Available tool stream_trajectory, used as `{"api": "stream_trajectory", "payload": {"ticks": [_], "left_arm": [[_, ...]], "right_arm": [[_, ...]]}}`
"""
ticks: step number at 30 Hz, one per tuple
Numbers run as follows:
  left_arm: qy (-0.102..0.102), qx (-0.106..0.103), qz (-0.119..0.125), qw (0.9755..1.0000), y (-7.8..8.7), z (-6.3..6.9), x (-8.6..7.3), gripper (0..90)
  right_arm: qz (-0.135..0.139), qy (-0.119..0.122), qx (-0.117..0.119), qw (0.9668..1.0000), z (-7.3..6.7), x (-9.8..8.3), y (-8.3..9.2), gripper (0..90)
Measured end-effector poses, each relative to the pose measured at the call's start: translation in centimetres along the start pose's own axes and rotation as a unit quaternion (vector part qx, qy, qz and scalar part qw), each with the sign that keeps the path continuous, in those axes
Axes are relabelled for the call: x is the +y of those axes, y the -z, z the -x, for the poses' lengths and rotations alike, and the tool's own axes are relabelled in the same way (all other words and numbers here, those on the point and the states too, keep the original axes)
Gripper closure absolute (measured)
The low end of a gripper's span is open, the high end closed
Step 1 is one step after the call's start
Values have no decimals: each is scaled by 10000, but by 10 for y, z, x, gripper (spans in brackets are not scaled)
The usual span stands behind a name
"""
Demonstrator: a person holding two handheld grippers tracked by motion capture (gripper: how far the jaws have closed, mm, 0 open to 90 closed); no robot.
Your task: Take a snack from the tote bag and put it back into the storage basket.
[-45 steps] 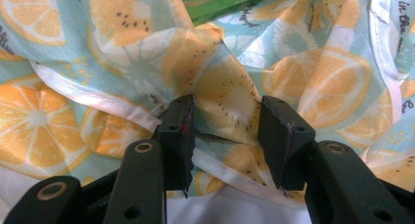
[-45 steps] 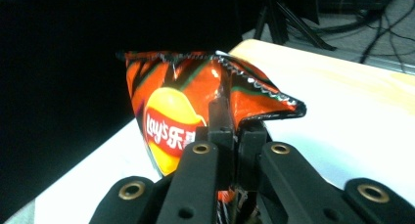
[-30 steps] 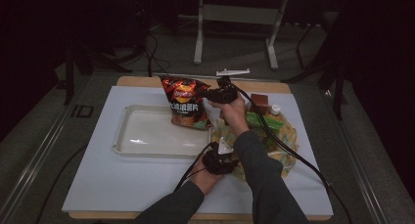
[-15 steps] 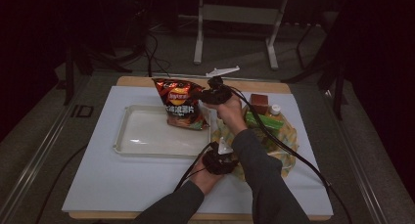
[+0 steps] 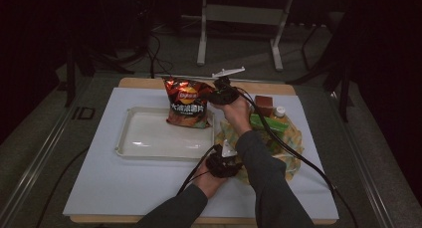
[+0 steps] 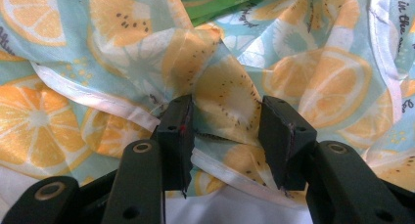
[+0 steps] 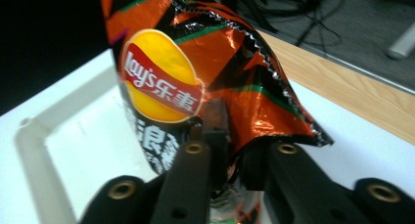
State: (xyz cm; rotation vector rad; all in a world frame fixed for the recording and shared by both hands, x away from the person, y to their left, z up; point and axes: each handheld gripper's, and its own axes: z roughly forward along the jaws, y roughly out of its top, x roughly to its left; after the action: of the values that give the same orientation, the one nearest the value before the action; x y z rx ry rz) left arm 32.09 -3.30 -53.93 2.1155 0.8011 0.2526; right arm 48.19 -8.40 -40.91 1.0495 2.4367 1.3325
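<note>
An orange Lay's chip bag (image 5: 188,102) (image 7: 195,77) stands tilted on the right end of the clear tray (image 5: 144,149). My right gripper (image 5: 213,96) (image 7: 234,136) is at the bag's right edge. Its jaws have just been opening and stand slightly apart, open, with the bag's crimped edge between them. My left gripper (image 5: 223,156) (image 6: 227,126) sits near the front edge of a fruit-print cloth bag (image 5: 291,138) (image 6: 98,48). It is shut on a raised fold of that cloth.
A green box (image 5: 268,122) (image 6: 220,1), a brown box (image 5: 263,104) and a white-capped bottle (image 5: 280,111) lie in or on the cloth bag. Everything rests on a white mat (image 5: 124,188) over a wooden table (image 5: 144,82). Cables trail off the right side.
My right gripper and the chip bag have shifted slightly left, toward the tray. My left gripper and the cloth bag have stayed put.
</note>
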Motion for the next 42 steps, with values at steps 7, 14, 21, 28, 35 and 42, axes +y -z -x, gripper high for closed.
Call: {"api": "stream_trajectory", "payload": {"ticks": [7,14,21,28,35,42], "left_arm": [[4,6,4,10000,0,0,0,561],[13,1,8,10000,0,0,0,560],[20,8,15,10000,0,0,0,558],[37,8,12,10000,-1,0,0,558],[38,13,2,10000,-1,0,0,557],[52,17,0,10000,-1,0,0,557]], "right_arm": [[-7,-201,-265,9994,8,-2,4,722],[89,-268,-252,9993,9,-3,7,653],[265,-185,-196,9993,2,-1,20,575],[337,-143,-128,9992,-2,-1,37,572],[284,55,-74,9996,-12,-6,54,604],[107,338,-250,9991,-25,-12,63,654]]}}
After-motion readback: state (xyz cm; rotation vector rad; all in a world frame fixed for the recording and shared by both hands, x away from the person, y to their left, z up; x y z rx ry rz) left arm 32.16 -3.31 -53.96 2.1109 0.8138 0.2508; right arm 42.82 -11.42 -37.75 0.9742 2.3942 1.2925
